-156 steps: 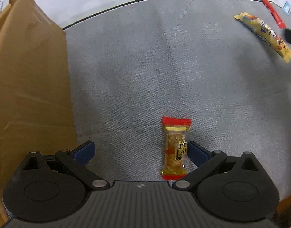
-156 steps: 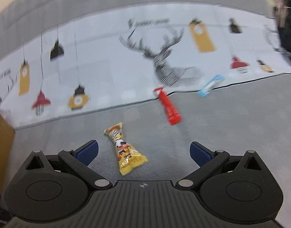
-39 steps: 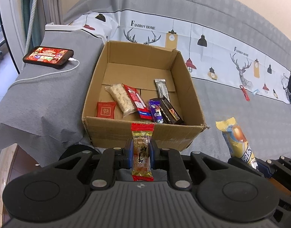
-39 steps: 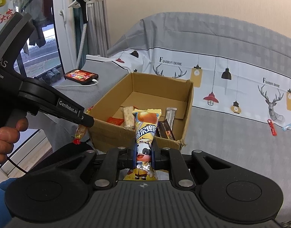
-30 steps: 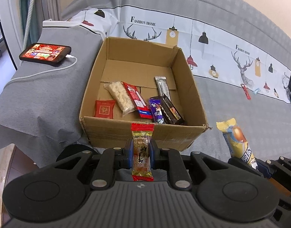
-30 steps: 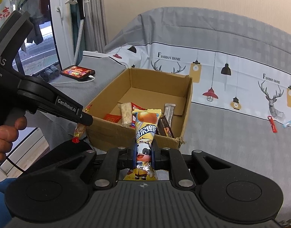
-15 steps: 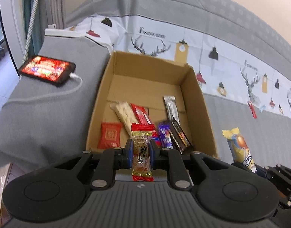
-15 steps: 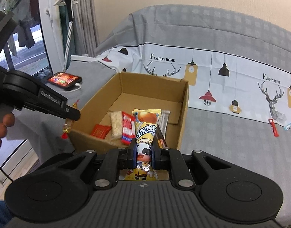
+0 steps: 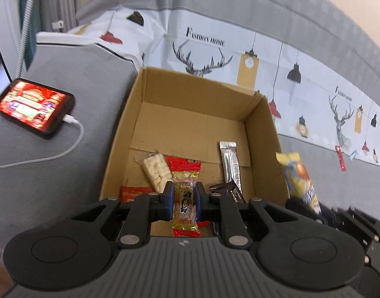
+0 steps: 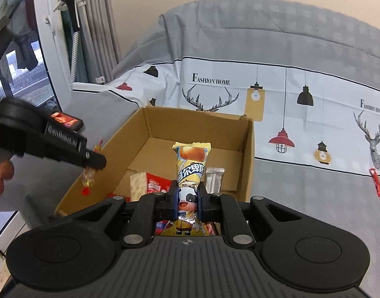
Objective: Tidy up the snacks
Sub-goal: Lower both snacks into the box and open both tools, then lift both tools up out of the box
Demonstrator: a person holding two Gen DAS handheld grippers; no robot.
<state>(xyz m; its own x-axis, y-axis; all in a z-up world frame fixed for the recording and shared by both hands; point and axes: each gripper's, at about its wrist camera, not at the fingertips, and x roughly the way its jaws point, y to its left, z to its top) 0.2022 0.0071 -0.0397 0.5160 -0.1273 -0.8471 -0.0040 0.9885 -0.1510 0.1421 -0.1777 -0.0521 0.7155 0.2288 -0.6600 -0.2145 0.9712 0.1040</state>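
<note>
My left gripper [image 9: 185, 200] is shut on a small red-ended candy bar [image 9: 185, 193], held over the near edge of an open cardboard box [image 9: 197, 114]. My right gripper [image 10: 188, 202] is shut on a long yellow snack pack with a cow print [image 10: 191, 171], over the same box [image 10: 200, 126] from its near right corner. In the left wrist view that yellow pack [image 9: 300, 181] hovers just outside the box's right wall. The right wrist view shows the left gripper [image 10: 93, 161] with the candy [image 10: 88, 177] above the box's left wall. Several snacks lie inside the box.
A phone [image 9: 33, 104] with a lit screen and a white cable [image 9: 53, 156] lies on the grey cover left of the box. A red stick snack [image 10: 376, 182] and a blue one [image 9: 353, 154] lie on the grey cover at far right. A person's fingers [image 10: 1, 176] hold the left gripper's handle.
Both grippers have moved forward toward the box, each carrying its snack. The box now fills more of both views, and the left gripper is above its near edge.
</note>
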